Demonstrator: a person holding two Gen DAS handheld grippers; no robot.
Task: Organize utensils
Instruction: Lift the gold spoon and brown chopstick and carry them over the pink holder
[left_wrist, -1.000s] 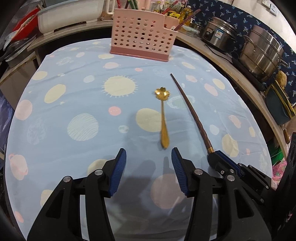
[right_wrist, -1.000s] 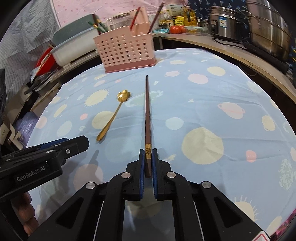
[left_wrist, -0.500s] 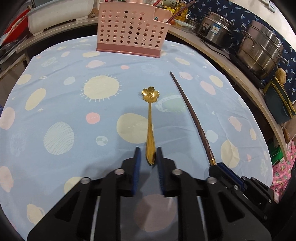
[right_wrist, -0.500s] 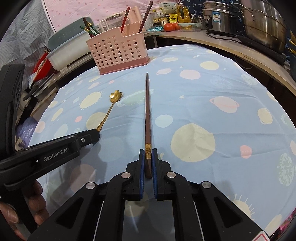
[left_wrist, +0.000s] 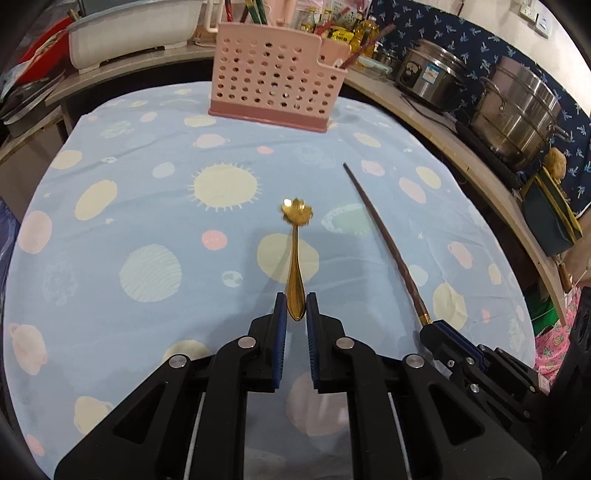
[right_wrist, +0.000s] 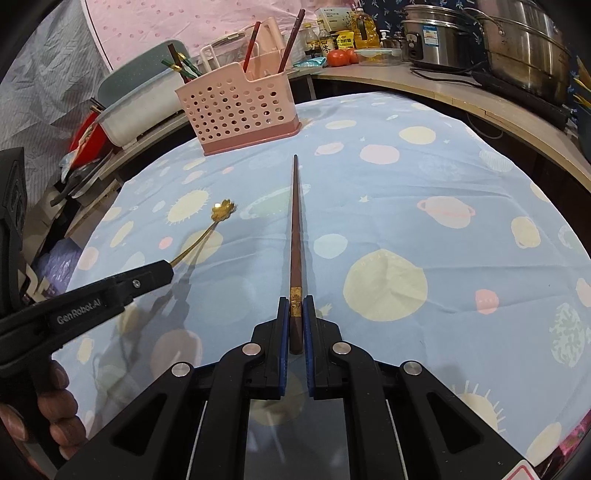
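- Two grippers are over a table (left_wrist: 110, 280) covered with a light blue cloth printed with suns, planets and round spots.
- The left gripper (left_wrist: 296, 308) has its jaws closing on the handle end of a gold spoon (left_wrist: 296, 254), and the blue pads press on it; the flower-shaped bowl points away, toward the basket.
- The right gripper (right_wrist: 296, 314) is clamped on the thick end of a dark brown chopstick (right_wrist: 295, 229), which points forward over the cloth.
- A pink basket with holes (left_wrist: 275, 90) stands at the far edge of the table, with some chopsticks in it.
- Behind the table, a curved wooden counter (left_wrist: 476, 166) carries steel pots (left_wrist: 517, 110) and bottles; the wall there is dark blue with a small pattern.
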